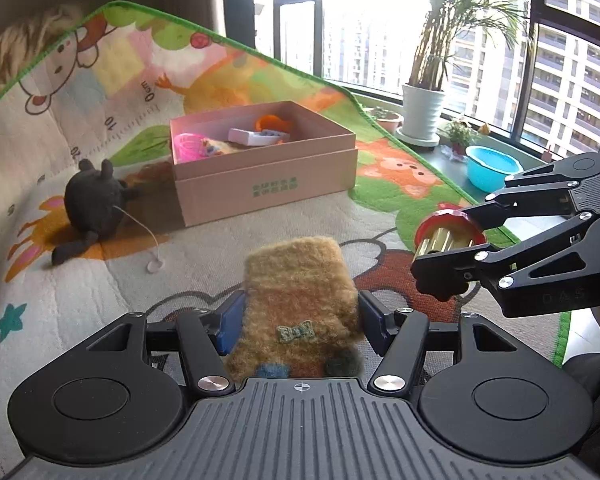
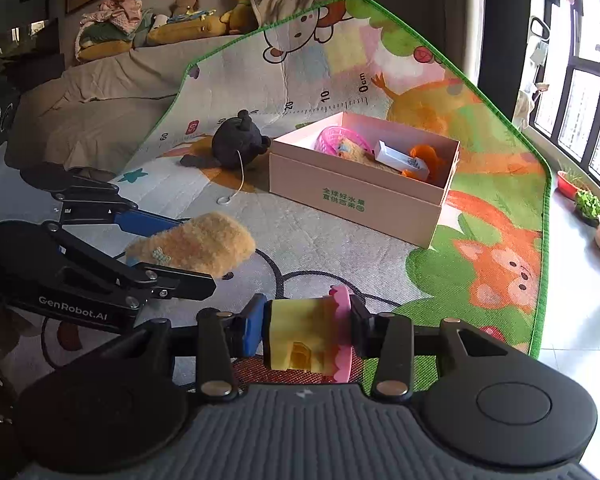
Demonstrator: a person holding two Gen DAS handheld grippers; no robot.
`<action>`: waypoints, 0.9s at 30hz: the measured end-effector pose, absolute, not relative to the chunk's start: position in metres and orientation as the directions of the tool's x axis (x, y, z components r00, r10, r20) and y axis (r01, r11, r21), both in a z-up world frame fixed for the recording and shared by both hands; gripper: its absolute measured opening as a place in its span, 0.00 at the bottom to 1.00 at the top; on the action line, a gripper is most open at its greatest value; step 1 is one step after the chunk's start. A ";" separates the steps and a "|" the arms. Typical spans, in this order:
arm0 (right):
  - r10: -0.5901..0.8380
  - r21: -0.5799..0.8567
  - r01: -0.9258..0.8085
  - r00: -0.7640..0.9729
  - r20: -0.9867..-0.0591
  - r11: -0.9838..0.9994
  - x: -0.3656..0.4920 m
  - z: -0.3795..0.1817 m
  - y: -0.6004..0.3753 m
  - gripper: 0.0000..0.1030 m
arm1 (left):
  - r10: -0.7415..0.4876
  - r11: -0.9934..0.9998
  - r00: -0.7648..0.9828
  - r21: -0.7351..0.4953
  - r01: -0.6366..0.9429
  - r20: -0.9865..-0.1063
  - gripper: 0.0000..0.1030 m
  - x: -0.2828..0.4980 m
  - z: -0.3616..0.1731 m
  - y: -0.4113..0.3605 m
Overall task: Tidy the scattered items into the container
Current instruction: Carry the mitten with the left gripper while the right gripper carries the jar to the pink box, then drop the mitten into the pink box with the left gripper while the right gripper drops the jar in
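Observation:
My left gripper (image 1: 298, 316) is shut on a fuzzy tan plush pouch (image 1: 296, 276), its blue pads pressing both sides, a little above the mat. In the right wrist view the same left gripper (image 2: 196, 251) and pouch (image 2: 204, 240) show at the left. My right gripper (image 2: 306, 328) is shut on a small yellow toy with a pink frilled rim (image 2: 300, 332). From the left wrist view the right gripper (image 1: 448, 240) and toy (image 1: 444, 226) sit at the right. The open pink box (image 1: 268, 184) (image 2: 352, 200) holds several items. A black plush (image 1: 94, 200) (image 2: 236, 144) lies beside it.
A cartoon play mat (image 1: 80, 280) (image 2: 480, 200) with a green border covers the surface. A potted palm (image 1: 424, 112) and a blue basin (image 1: 490, 168) stand by the window. Small plant pots (image 2: 590, 204) line the bare floor at the right. Cushions and soft toys (image 2: 188, 20) sit behind.

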State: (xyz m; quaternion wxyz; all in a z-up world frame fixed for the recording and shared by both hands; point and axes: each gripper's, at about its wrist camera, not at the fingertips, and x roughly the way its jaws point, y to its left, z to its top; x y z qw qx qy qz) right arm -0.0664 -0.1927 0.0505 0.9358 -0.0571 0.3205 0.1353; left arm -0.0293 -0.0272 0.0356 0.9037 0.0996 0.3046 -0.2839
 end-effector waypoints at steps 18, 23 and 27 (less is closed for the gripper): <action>0.236 0.140 -0.191 0.814 -0.531 0.972 0.049 0.103 -0.239 0.41 | -0.488 0.805 0.747 0.099 0.585 -0.452 0.63 0.069 0.076 -0.057; 0.226 0.275 -0.092 0.833 -0.506 0.957 0.117 0.113 -0.270 0.63 | -0.528 0.789 0.741 0.084 0.609 -0.414 0.77 0.127 0.078 -0.075; 0.193 0.280 -0.054 0.846 -0.497 0.958 0.128 0.105 -0.281 0.77 | -0.530 0.792 0.737 0.065 0.607 -0.419 0.92 0.137 0.071 -0.068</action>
